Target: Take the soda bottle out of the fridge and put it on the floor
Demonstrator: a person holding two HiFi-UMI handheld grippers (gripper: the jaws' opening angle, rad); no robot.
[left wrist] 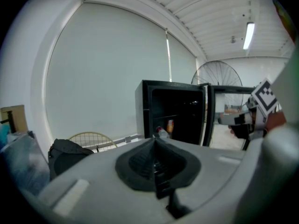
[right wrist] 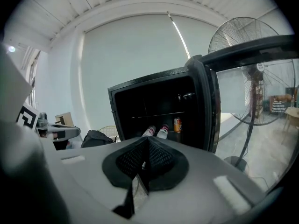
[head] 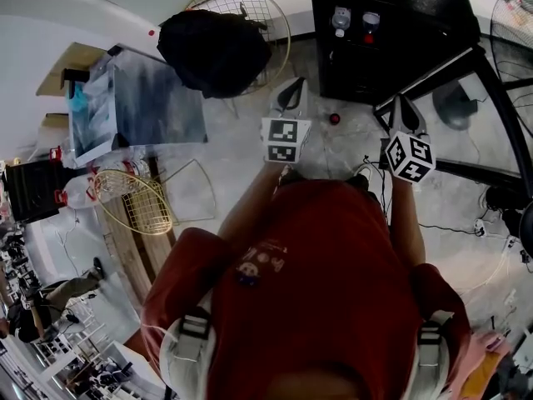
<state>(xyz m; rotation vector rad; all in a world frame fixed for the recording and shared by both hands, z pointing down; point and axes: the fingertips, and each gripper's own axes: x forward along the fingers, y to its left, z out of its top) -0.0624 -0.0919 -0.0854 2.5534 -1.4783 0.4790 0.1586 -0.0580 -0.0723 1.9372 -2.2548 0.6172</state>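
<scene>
A soda bottle (right wrist: pixel 162 131) is seen low inside the open black fridge (right wrist: pixel 149 101), side by side with a second bottle (right wrist: pixel 149 131). An orange can (right wrist: pixel 177 125) is set just to their right, on the same level. The fridge's glass door (right wrist: pixel 208 111) is swung wide toward the right of the frame. In the head view the fridge is found at the upper right, standing on a pale, mottled grey floor (head: pixel 241 152). Short of it, at mid-frame, the left tool (head: pixel 291 90) and the right tool (head: pixel 401 107) are held above that floor, well apart from the bottles. The jaws of each tool are pressed together with nothing between them. Only from the head view can the floor be read. There a black bag (head: pixel 212 48) is laid over a round wire fan guard (head: pixel 266 15) at the upper middle, and a yellowish wire guard (head: pixel 133 202) lies at the left. The person's red shirt (head: pixel 325 257) fills the lower half. The tool views give instead the room's upper part: a broad pale blind (left wrist: pixel 103 69) behind the fridge, a slatted ceiling (left wrist: pixel 210 8) with a strip light (left wrist: pixel 248 35), and a standing fan (right wrist: pixel 238 31) behind the door. From the left tool's view only one bottle and the can are made out.
</scene>
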